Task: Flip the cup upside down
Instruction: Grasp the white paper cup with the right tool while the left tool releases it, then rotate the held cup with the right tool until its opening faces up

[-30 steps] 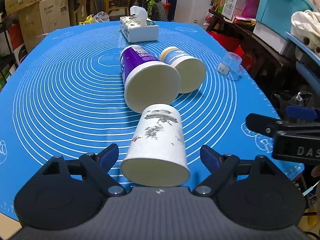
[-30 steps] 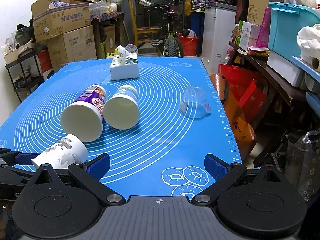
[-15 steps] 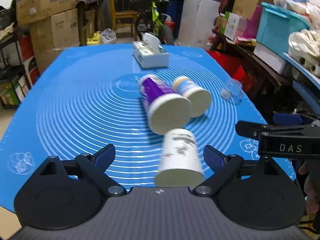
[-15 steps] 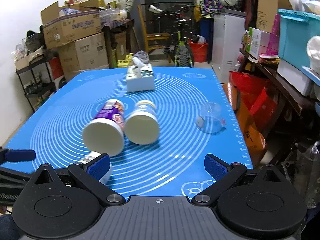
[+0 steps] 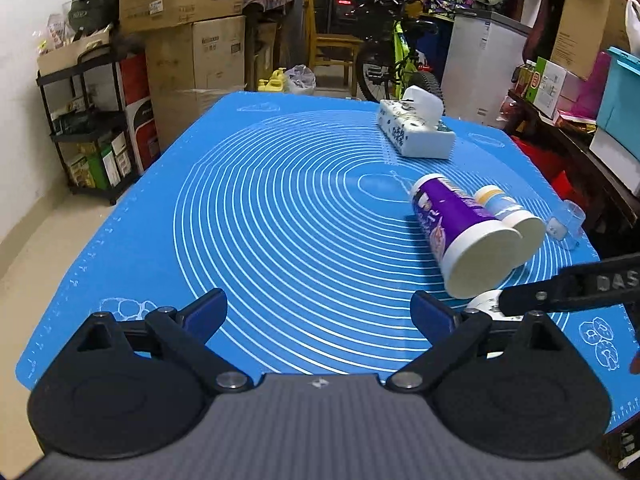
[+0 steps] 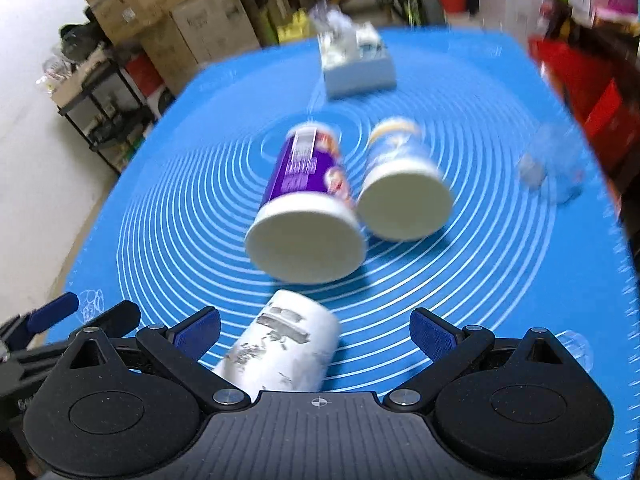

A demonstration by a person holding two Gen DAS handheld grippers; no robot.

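Because nothing lies between its blue-padded fingers, the left gripper [image 5: 319,312] hangs wide open over the bare middle of the near edge of the blue mat [image 5: 280,216], aimed away from the cups, which suggests it is leaving the work to the other tool. Right of it, the right gripper [image 6: 315,328] is likewise spread wide, but the white printed cup [image 6: 288,350] lies on its side between its fingers, closed base pointing away, close to the mat's near edge; neither pad touches it that I can see. That straddle looks like the set-up for a grasp on the wall, ahead of turning the cup mouth-down. Just beyond lie the purple cup [image 6: 310,204] and the pale blue cup [image 6: 402,188], side by side, mouths toward the camera, crowding the swing. Further right, near the mat's right edge, a clear cup [image 6: 550,168] blurs.
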